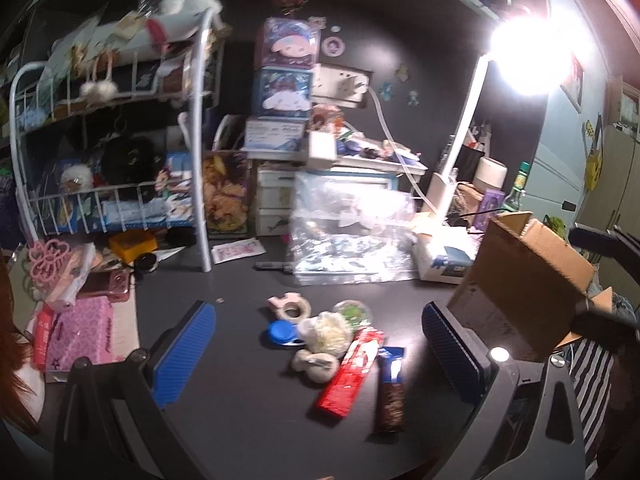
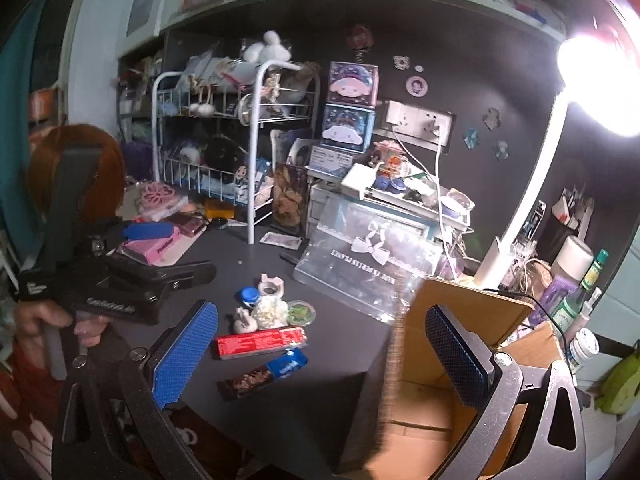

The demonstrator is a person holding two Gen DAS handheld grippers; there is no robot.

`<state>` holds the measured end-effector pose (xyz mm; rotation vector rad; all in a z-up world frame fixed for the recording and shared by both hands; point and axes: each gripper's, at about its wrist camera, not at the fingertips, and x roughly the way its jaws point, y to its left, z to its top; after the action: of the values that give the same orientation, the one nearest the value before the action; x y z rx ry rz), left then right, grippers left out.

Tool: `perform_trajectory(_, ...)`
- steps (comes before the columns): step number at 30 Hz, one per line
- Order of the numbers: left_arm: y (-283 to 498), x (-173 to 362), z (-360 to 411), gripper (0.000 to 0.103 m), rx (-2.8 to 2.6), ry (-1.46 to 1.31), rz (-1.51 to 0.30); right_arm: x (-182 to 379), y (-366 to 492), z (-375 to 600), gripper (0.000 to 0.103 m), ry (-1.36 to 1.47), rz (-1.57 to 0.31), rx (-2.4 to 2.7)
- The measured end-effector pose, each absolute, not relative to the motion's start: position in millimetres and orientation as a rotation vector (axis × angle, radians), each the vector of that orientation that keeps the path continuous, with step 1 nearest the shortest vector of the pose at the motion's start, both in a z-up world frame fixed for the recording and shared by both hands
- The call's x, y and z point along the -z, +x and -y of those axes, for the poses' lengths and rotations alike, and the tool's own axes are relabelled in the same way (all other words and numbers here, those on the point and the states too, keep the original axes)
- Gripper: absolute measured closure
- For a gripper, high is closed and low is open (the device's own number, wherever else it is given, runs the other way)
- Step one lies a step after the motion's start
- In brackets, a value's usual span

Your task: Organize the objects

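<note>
Both jaws wide apart and empty on my left gripper (image 1: 316, 344) and right gripper (image 2: 320, 356), cardboard box (image 2: 452, 360) right, contents unclear, red packet (image 2: 262, 342) near.

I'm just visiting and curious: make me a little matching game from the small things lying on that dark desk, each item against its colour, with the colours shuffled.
Items:
1. long flat packet
2. small round lidded case
3. fluffy pompom
4. tape roll

Colours:
A. cream
B. pale pink
C. red
D. blue

Pairs: 1-C, 2-D, 3-A, 4-B.

All four lie close together on the desk, between the open left claw fingers in the left wrist view.
</note>
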<state>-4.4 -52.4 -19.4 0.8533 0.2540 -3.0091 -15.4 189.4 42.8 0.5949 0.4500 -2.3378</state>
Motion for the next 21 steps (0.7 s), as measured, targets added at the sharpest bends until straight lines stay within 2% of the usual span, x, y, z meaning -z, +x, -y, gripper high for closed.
perform_trajectory(6,-11.3,45.5,85.2,0.001,2.963,0.909,-0.237,-12.0,2.9,-139.3,0.0,0.647,-0.464,2.221)
perform_trajectory(11,-13.6,72.2,98.5,0.001,2.971,0.929,-0.217,46.5,-1.6,-116.3,0.0,0.811,-0.346,2.194)
perform_trajectory(14,-16.1,85.4,98.1,0.001,2.946,0.991,-0.172,84.2,-11.1,-119.0,0.015,0.914,-0.271,2.296)
perform_trajectory(18,-15.1,93.6,96.7,0.001,3.017,1.041,-0.24,114.3,-21.4,-123.9,0.033,0.993,-0.203,2.397)
perform_trajectory(20,-14.5,94.3,88.7,0.001,3.077,1.061,-0.233,122.5,-25.5,-124.7,0.034,1.02,-0.187,2.424)
perform_trajectory(21,-14.4,94.1,84.2,0.001,3.097,1.07,-0.226,126.4,-27.8,-123.8,0.039,1.028,-0.195,2.428)
